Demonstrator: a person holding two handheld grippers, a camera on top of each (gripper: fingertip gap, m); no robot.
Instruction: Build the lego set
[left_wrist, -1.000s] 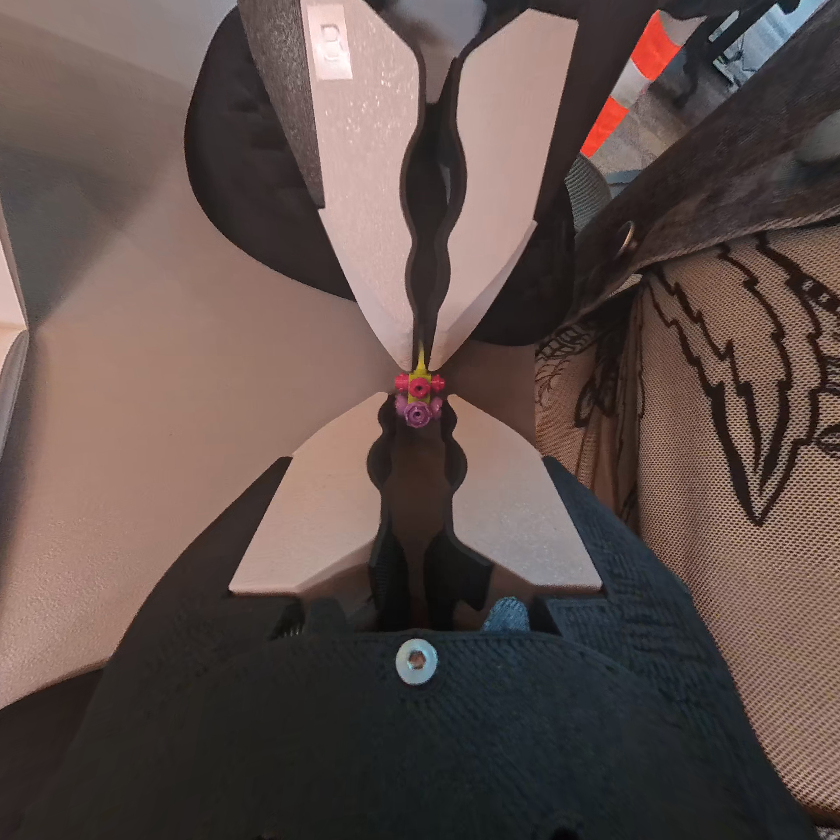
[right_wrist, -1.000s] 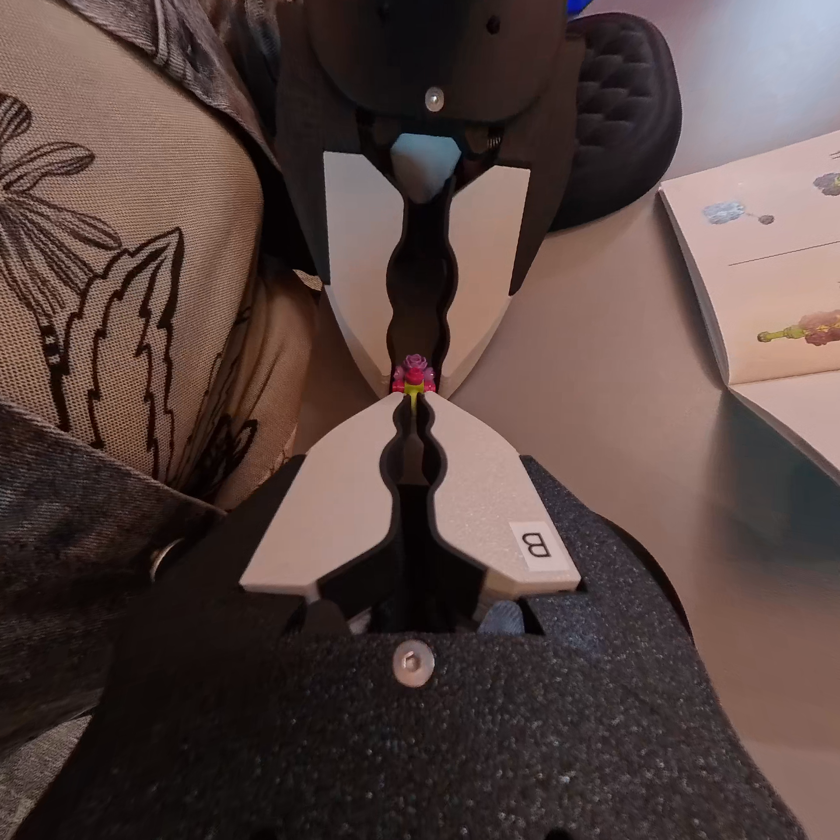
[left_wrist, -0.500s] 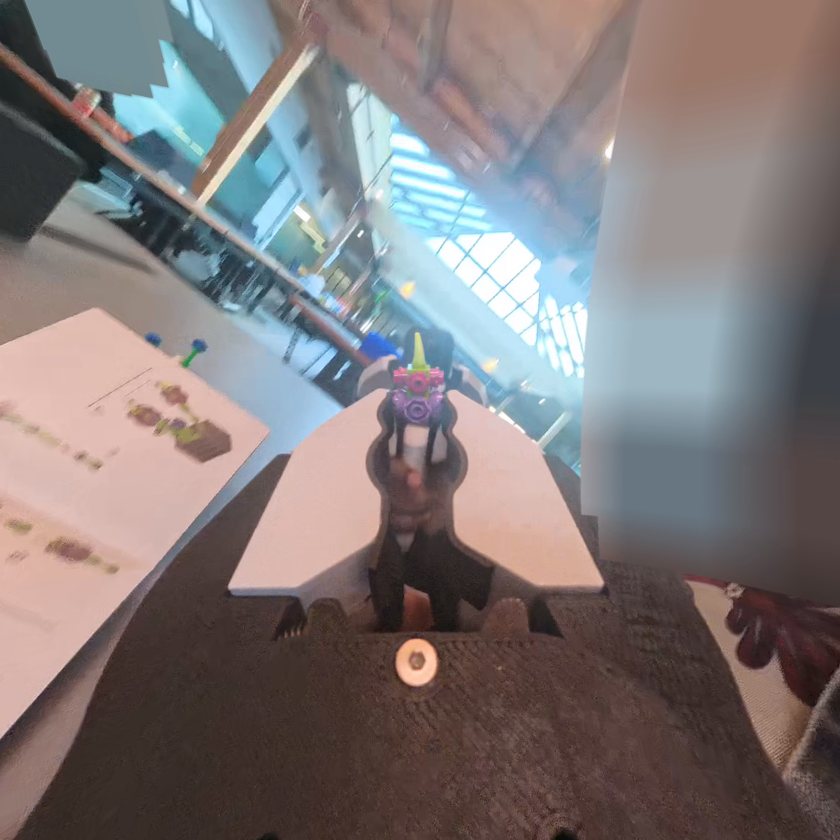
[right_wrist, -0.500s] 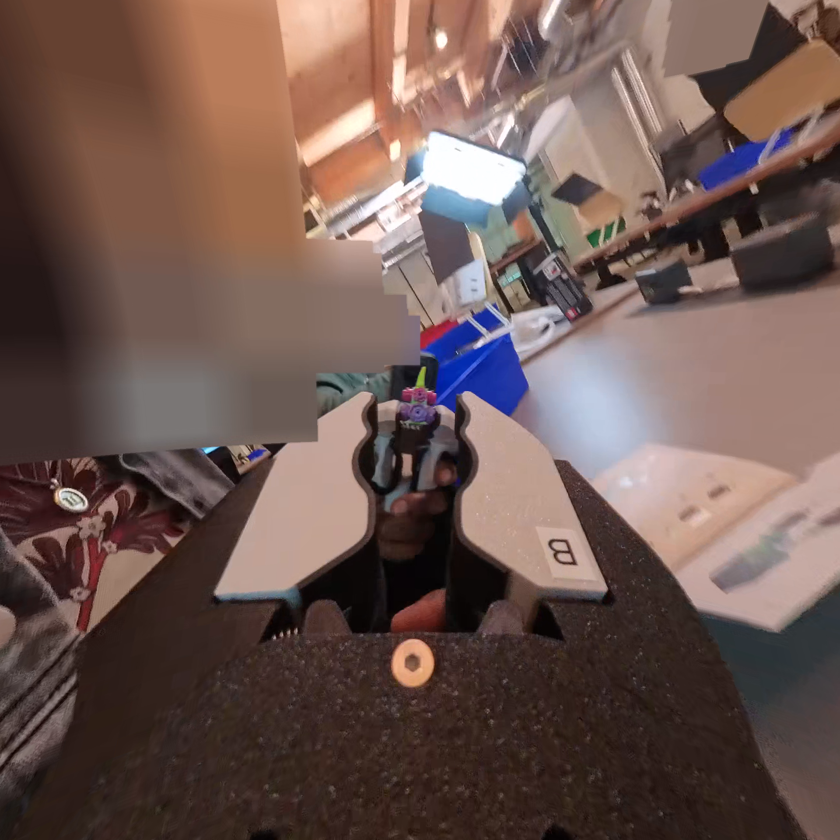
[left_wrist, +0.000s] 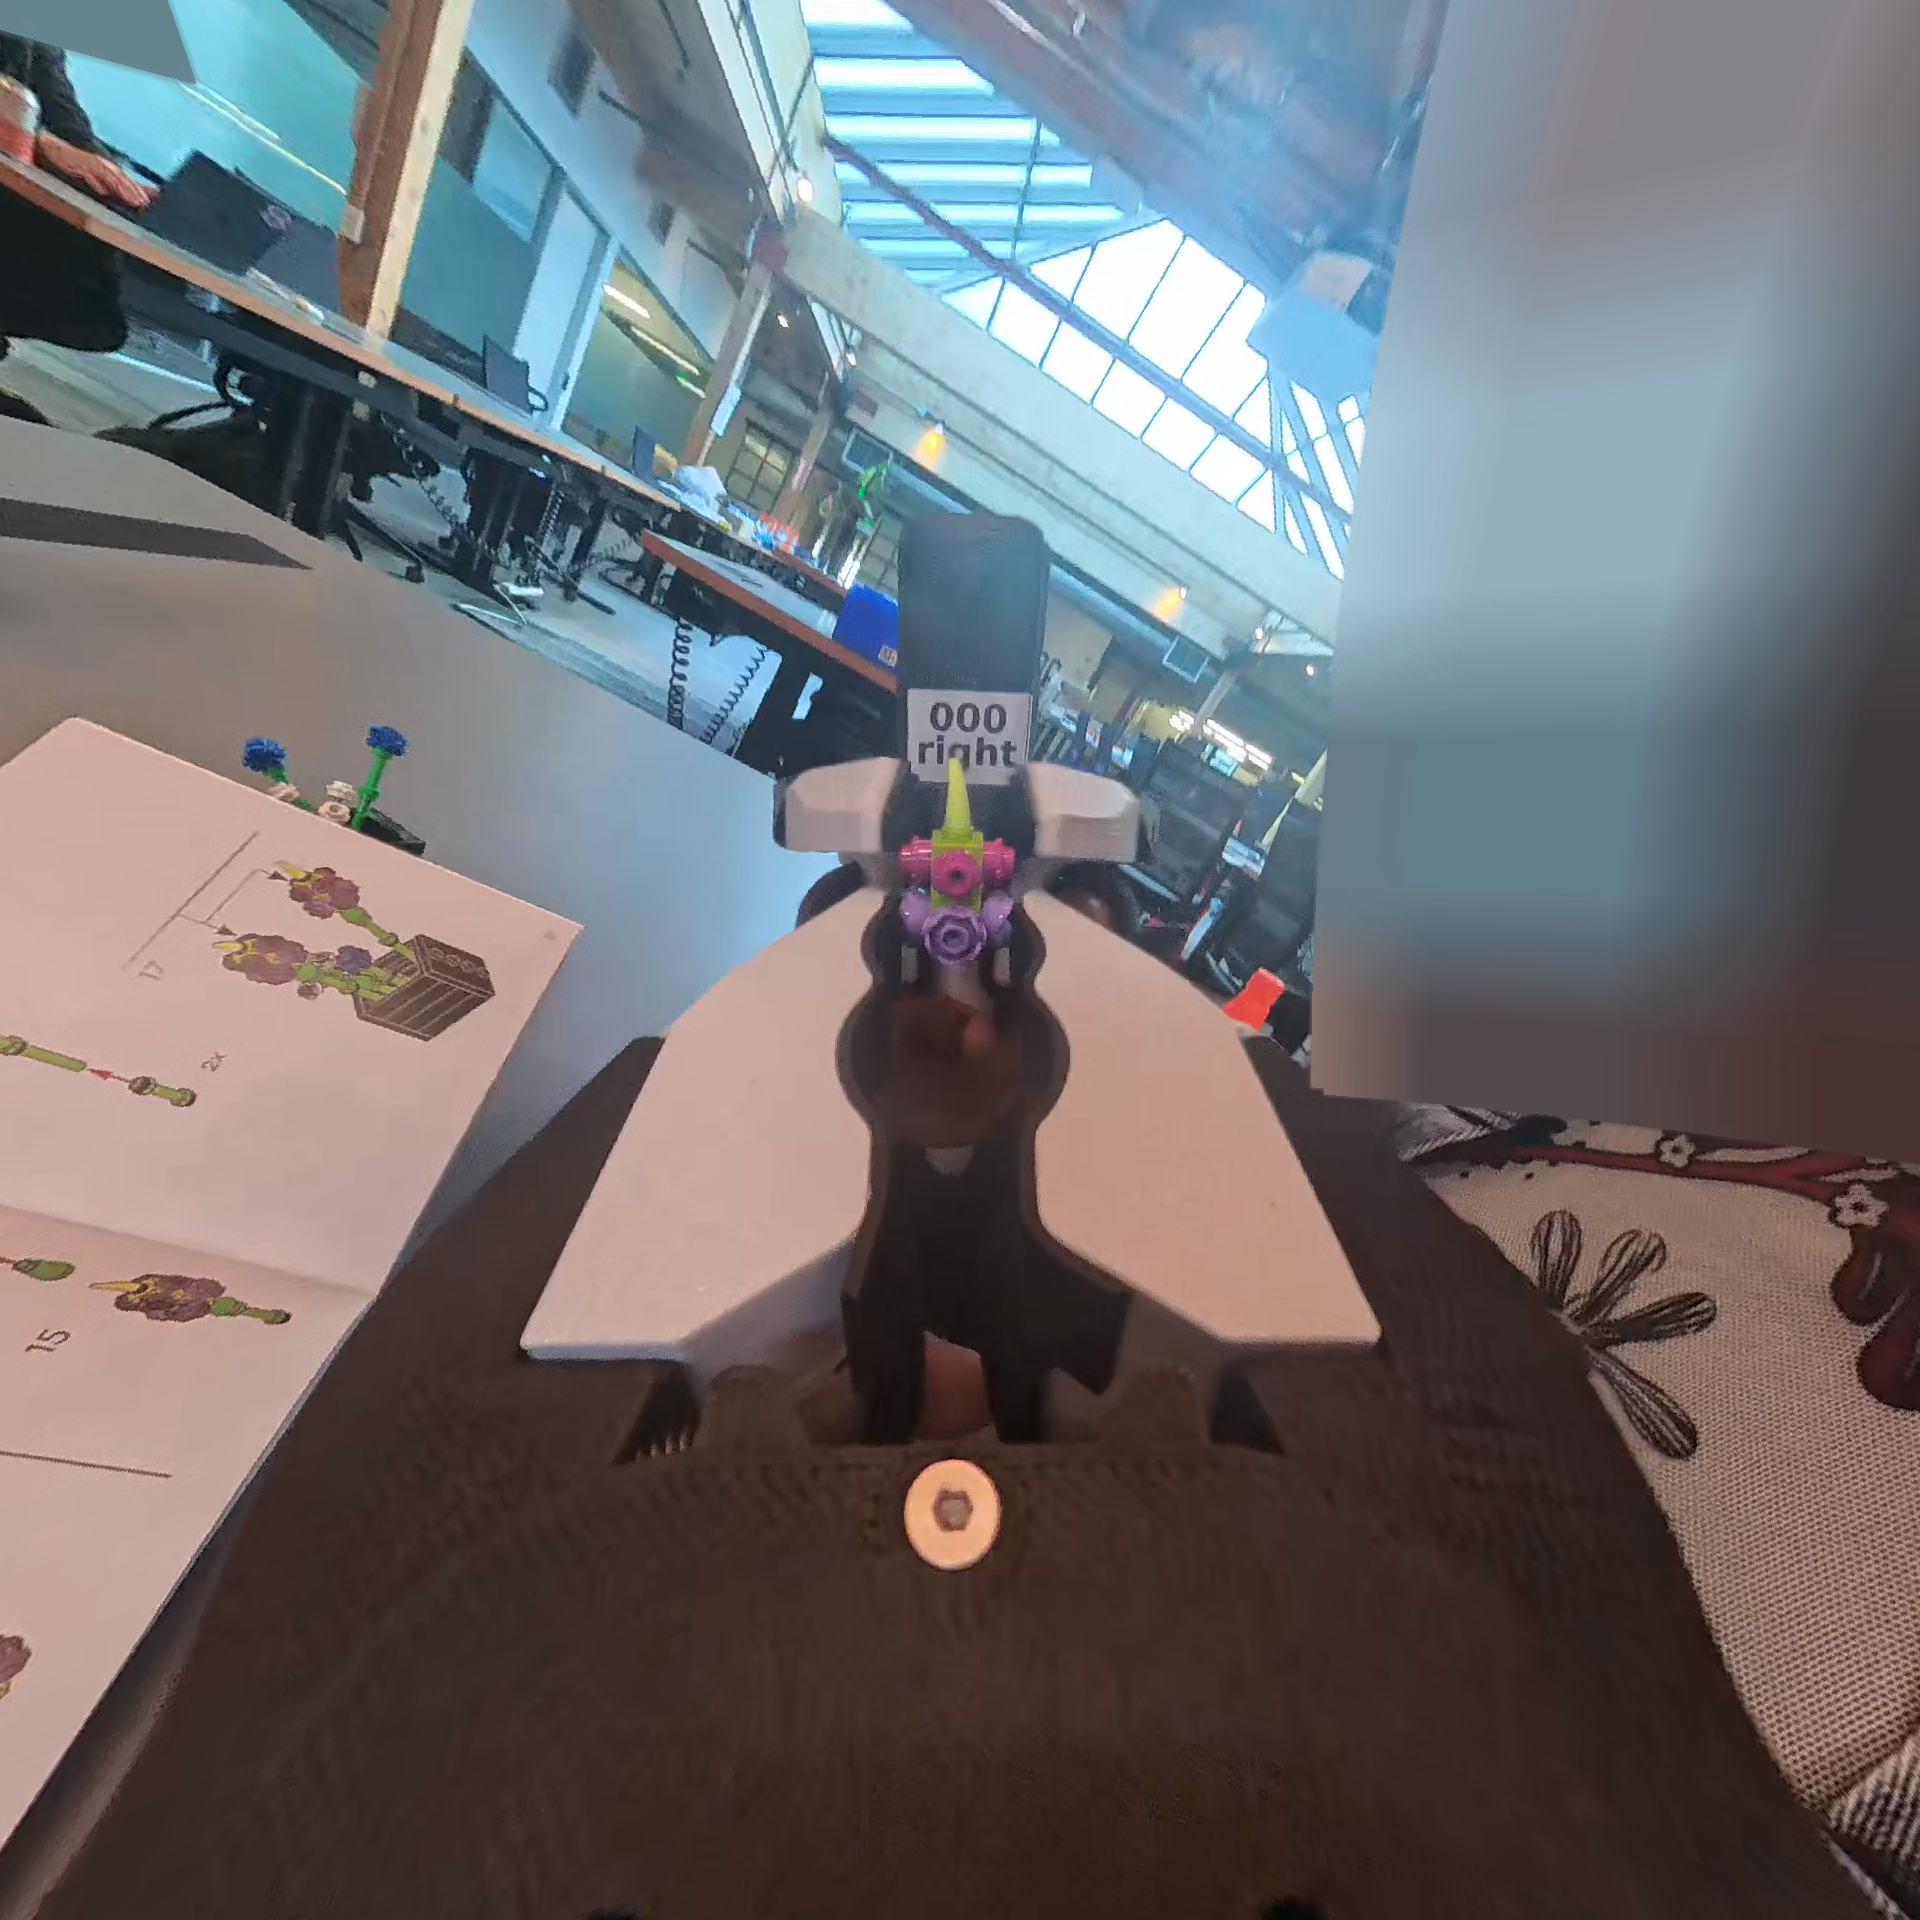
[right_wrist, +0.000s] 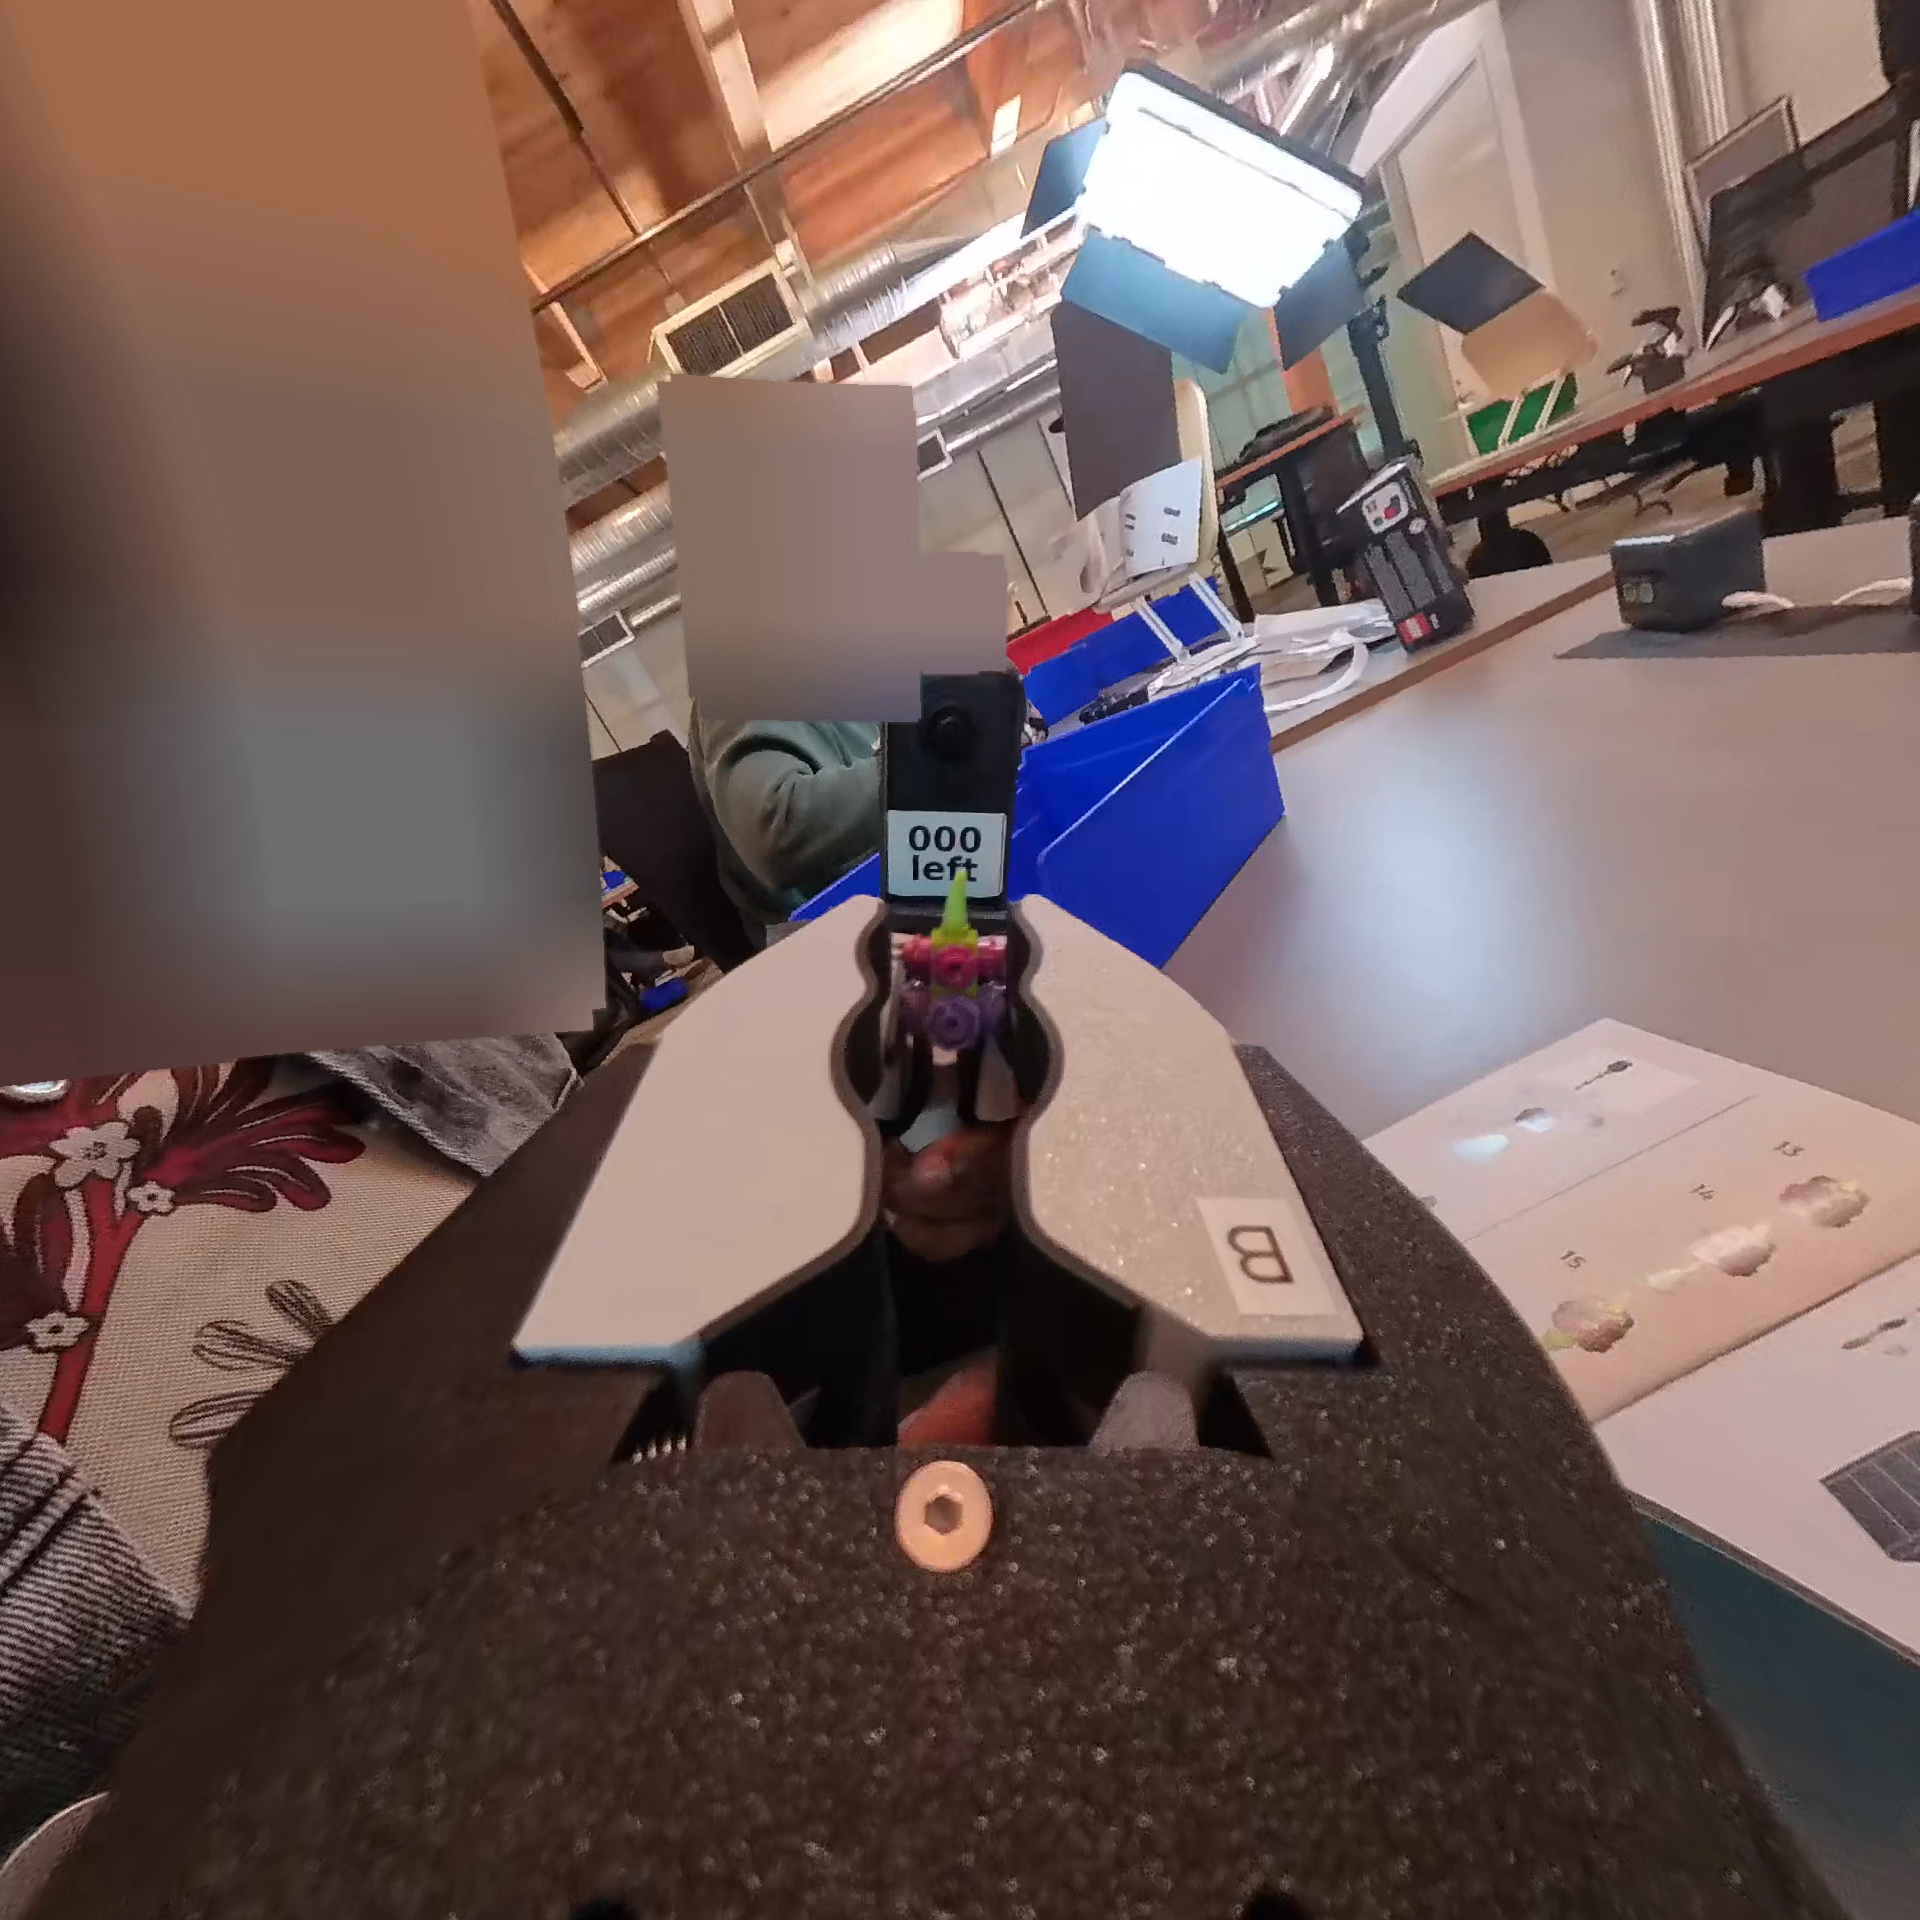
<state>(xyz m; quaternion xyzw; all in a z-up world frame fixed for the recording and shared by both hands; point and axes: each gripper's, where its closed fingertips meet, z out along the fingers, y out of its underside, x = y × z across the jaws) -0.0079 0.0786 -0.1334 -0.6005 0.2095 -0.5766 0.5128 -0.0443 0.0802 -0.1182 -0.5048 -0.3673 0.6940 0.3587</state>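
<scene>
Lego flower (left_wrist: 954, 902) pinched in left hand-held gripper (left_wrist: 954, 940) (right's (right_wrist: 948, 977) spread) above grey table (left_wrist: 582, 758), skylit hall.

Light: bright daylight is pouring through the slanted glass roof windows (left_wrist: 1132, 343) in the left wrist view.
Lamp: a big square studio lamp with black flaps (right_wrist: 1216, 177) is glowing almost white in the right wrist view.
Glare: the open white paper instruction booklet (right_wrist: 1662, 1226) is looking washed out, its pictures pale.
Shadows: a dark shadow is lying on the smooth grey table (left_wrist: 582, 727).
Blur: the booklet's near pages are looking soft.
Edges: straight beams are bending near the corners.
</scene>
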